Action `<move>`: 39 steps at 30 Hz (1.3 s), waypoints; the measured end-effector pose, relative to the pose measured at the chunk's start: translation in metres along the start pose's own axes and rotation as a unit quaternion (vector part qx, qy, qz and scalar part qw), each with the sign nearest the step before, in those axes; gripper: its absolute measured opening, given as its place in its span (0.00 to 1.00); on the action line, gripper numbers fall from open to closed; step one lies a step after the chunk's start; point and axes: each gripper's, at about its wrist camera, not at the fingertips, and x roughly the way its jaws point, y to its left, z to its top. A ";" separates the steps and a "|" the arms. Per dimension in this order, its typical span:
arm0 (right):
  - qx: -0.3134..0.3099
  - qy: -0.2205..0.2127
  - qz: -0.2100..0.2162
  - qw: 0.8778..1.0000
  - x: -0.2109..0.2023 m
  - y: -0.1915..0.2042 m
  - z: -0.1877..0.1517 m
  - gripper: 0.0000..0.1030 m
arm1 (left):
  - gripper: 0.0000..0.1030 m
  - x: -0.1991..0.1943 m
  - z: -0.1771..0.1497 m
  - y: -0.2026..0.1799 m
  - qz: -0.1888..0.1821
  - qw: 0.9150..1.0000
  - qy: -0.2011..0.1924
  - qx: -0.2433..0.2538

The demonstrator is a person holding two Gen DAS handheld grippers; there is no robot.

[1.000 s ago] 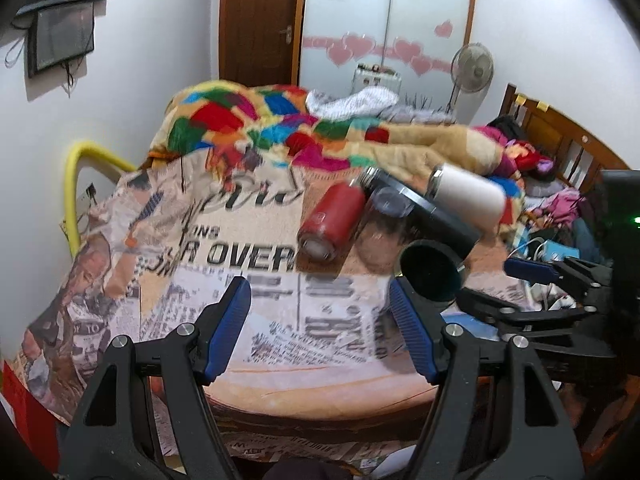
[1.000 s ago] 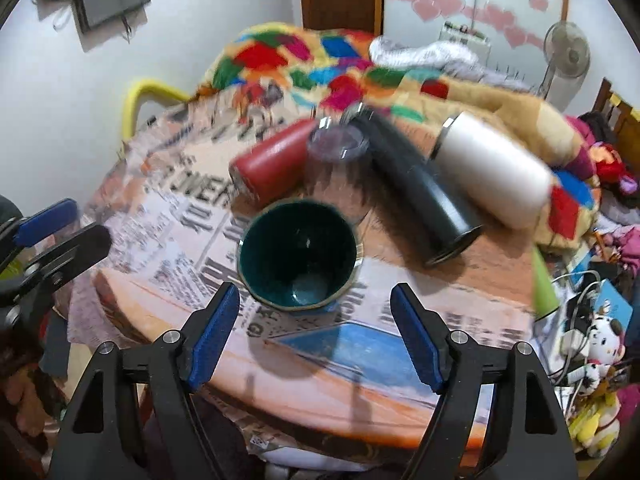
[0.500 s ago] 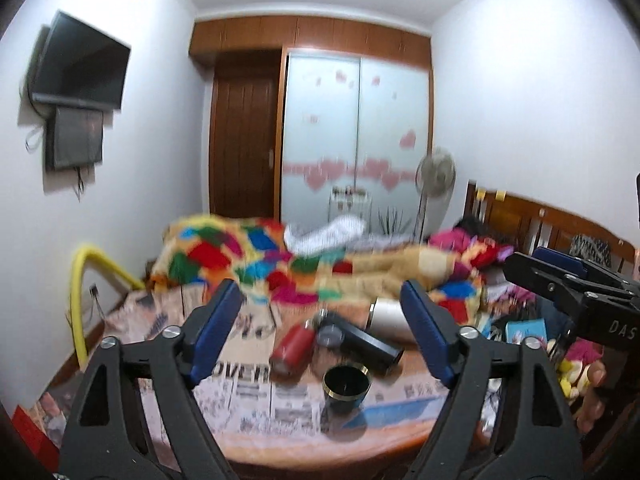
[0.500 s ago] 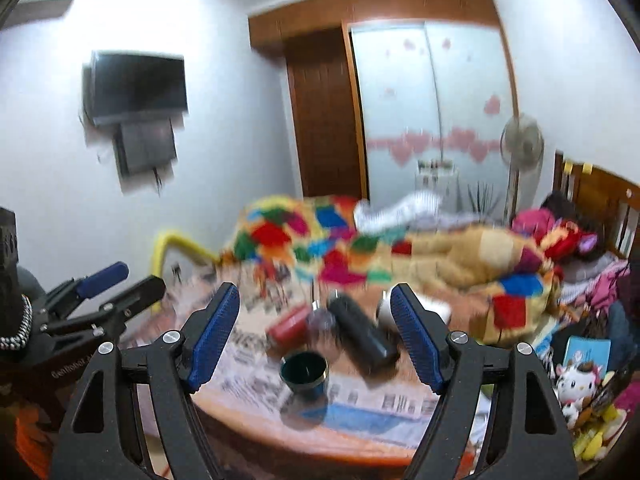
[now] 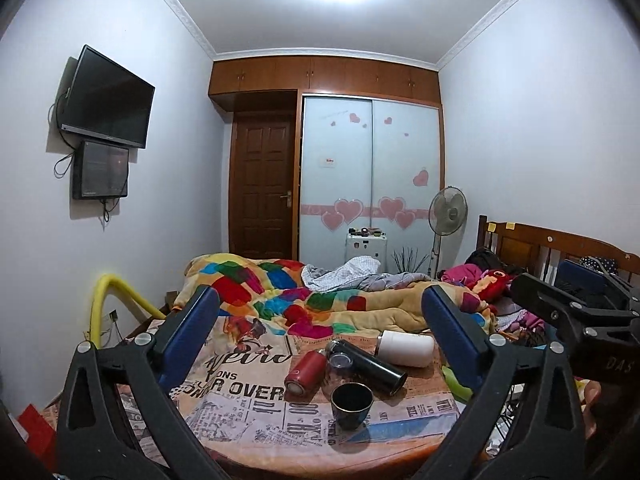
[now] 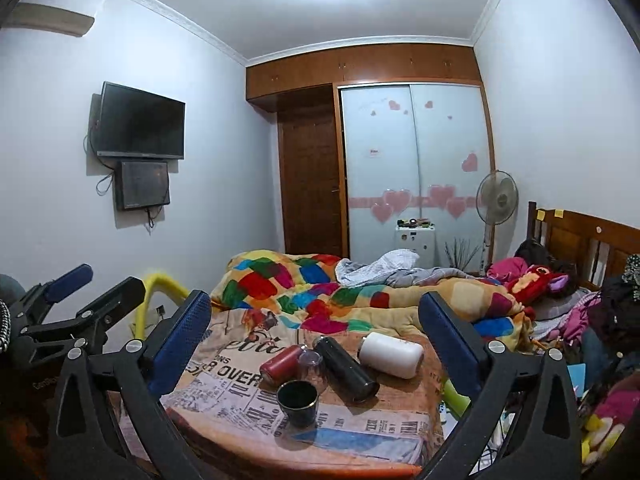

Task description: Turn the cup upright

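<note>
1. The cup (image 5: 352, 405) (image 6: 298, 403) is standing upright near the front edge of the table (image 5: 280, 436) (image 6: 240, 428), just in front of the lying bottles (image 5: 366, 366).
2. The left gripper (image 5: 320, 332) and right gripper (image 6: 316, 330) are hovering with fingers spread apart, well back from the cup, gripping nothing.

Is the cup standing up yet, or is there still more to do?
Looks done: the dark cup stands upright on the table, mouth up. In hand: nothing. The left gripper and right gripper are both open, away from it. Left: maybe nothing; the red bottle, black flask and white bottle lie on their sides.
</note>
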 end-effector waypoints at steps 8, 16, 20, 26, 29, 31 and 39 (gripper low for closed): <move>-0.003 0.002 0.002 1.000 -0.001 0.003 -0.001 1.00 | 0.99 -0.002 0.000 0.000 0.001 1.000 0.001 -0.004; -0.006 0.004 0.005 1.000 -0.007 0.003 -0.004 1.00 | 0.99 -0.001 -0.003 -0.001 0.004 1.000 0.006 -0.004; -0.005 0.005 0.005 1.000 -0.007 0.003 -0.005 1.00 | 0.99 0.000 -0.003 -0.002 0.004 1.000 0.009 -0.005; -0.007 0.007 0.005 1.000 -0.009 0.003 -0.006 1.00 | 0.99 0.003 -0.005 -0.002 0.006 1.000 0.013 -0.002; -0.006 0.007 0.005 1.000 -0.009 0.003 -0.005 1.00 | 1.00 0.005 -0.006 -0.004 0.005 1.000 0.016 -0.002; -0.006 0.008 0.005 1.000 -0.008 0.004 -0.006 1.00 | 1.00 0.006 -0.007 -0.004 0.005 1.000 0.017 -0.003; -0.007 0.009 0.005 1.000 -0.008 0.003 -0.006 1.00 | 1.00 0.007 -0.008 -0.005 0.005 1.000 0.020 -0.004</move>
